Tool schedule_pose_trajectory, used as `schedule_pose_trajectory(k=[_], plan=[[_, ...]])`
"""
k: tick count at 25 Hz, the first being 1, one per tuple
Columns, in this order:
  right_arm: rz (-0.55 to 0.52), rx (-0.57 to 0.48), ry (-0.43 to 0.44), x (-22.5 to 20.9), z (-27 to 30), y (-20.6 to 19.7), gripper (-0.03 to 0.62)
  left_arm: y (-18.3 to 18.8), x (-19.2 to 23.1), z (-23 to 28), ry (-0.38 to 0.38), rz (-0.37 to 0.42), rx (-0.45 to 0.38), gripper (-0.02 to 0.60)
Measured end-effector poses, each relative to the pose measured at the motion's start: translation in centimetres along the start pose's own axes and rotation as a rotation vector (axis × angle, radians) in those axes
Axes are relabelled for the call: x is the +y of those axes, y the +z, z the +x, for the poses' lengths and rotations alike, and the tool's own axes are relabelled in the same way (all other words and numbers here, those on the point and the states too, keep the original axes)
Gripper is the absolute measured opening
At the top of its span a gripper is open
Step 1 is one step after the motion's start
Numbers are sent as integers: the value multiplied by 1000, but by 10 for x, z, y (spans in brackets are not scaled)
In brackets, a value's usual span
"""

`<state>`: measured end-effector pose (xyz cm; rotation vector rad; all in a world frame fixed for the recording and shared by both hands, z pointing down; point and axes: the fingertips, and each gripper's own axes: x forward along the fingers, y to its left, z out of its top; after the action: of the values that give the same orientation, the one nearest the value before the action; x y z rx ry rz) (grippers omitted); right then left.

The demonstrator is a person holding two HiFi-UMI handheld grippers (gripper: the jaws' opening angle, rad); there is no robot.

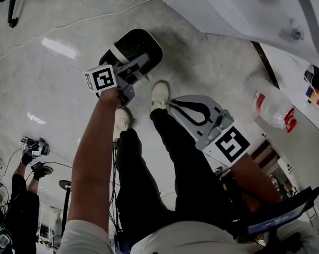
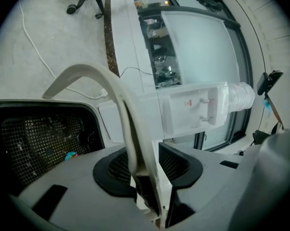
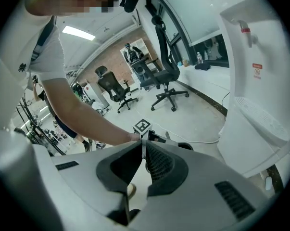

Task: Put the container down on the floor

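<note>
Container (image 1: 133, 44): a black mesh bin with a pale hoop handle (image 2: 94, 73), it sits just ahead of and below the tips of the left tongs (image 1: 140, 62). It is tilted slightly over the floor (image 1: 53, 78), and whether its base touches the ground cannot be told. The handle arcs up from the bin's rim and runs down between the left tongs' jaws. These stand partly apart, with the strap lying against the left pad and a sliver of gap at the right pad, so the handle is not pinched.

A white water dispenser (image 2: 193, 110) with its clear bottle stands well beyond the left tongs' tips, past the handle. The person's dark-trousered legs (image 1: 148, 179) run down between the two tongs.

The right tongs (image 1: 175, 103) hang apart from the bin, off to the right of the left tongs. Their jaws are drawn together until the tips meet, with nothing between them. Black office chairs (image 3: 166, 73) stand far ahead of their tips.

A pale shoe (image 1: 159, 95) rests just beside the right tongs' tips. A thin white cable (image 1: 96, 16) trails over the floor beyond the bin. A small blue-and-red scrap (image 2: 71, 155) lies inside the mesh, left of the left tongs' jaws.
</note>
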<state>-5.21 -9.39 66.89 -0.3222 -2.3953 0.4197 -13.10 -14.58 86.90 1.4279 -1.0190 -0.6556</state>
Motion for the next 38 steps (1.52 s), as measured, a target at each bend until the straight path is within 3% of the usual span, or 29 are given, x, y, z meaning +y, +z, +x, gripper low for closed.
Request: schedule_pose_trajectory(k=[9,16,22,26,29,32,35,38], plan=[[0,10,-1,5,3,1,20,-11,7,-12,28,-12,24,244],[-50,12,0,20,-2,16,20,-30,0,-54,102,-32,43,270],[-72,-1,-19,34,-27,38,20,-48,-35,-103,154,-63,1,270],[-66,-11,-22,54,-50,54,20,-64,-82,-134,143,-85,-27,256],[-66,-17,-30,73,-68,66,18,-73,-127,-154,116,-100,-41,190],[-38,-36,-50,97,-82,78,18,-73,-182,-171,58,-73,-54,75],[62,-86,-91,121,-99,91,18,-69,-247,-184,-1,23,-30,10],[119,-128,-129,148,-122,101,18,-74,-318,-197,-76,101,24,9]])
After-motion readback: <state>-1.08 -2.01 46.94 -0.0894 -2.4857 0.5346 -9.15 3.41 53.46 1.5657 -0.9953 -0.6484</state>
